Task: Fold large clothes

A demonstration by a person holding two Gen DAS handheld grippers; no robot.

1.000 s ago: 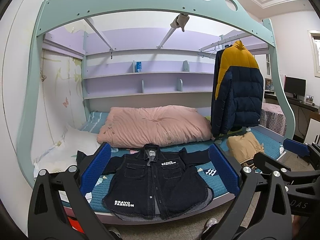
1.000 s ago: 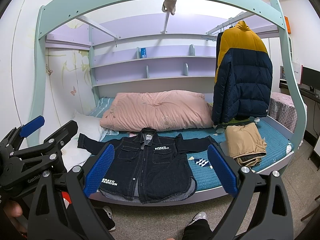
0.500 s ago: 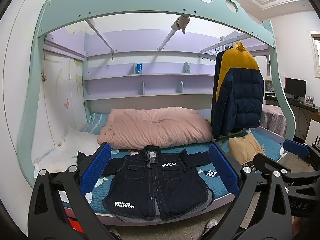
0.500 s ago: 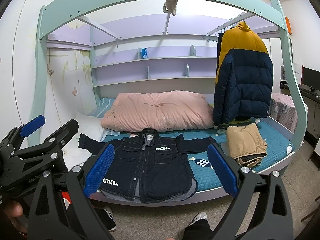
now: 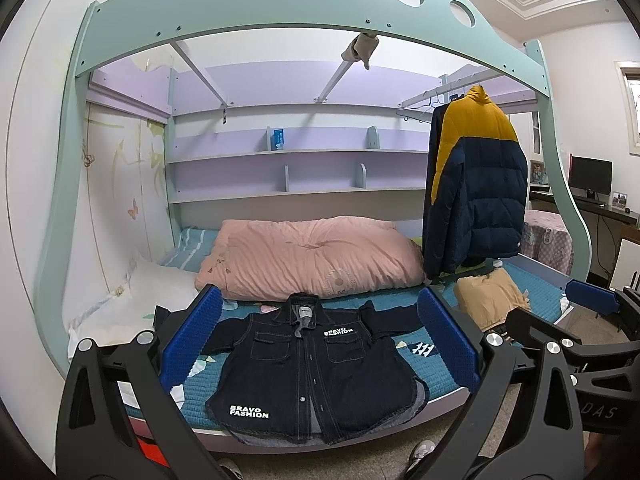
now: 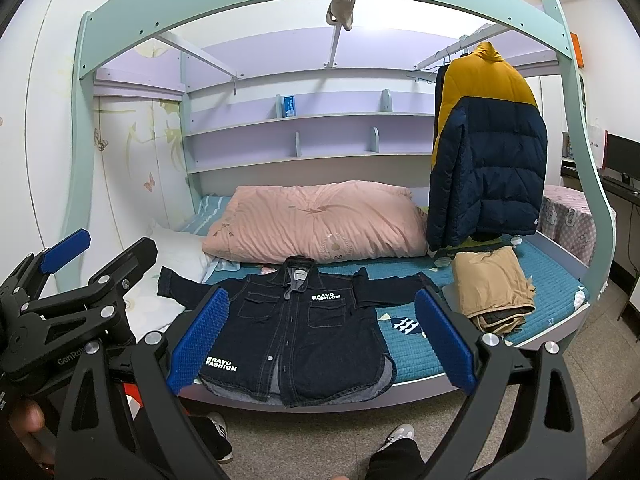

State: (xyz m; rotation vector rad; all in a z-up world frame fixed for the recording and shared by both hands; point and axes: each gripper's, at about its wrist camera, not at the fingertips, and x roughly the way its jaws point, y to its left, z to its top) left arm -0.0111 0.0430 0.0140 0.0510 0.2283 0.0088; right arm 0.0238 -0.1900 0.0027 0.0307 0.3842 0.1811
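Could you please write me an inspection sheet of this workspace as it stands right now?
Surface: teal quilted mattress of the lower bunk.
Job's things: dark denim jacket laid flat, front up, sleeves spread, hem at the bed's front edge.
Clutter: folded tan garment to the jacket's right; pink duvet behind; white pillow at left.
Grippers: left gripper and right gripper both open, held in front of the bed, touching nothing.
Cables: nothing seen on the bed.
Surroundings: puffer coat hanging at right; purple shelves; monitor on a desk.
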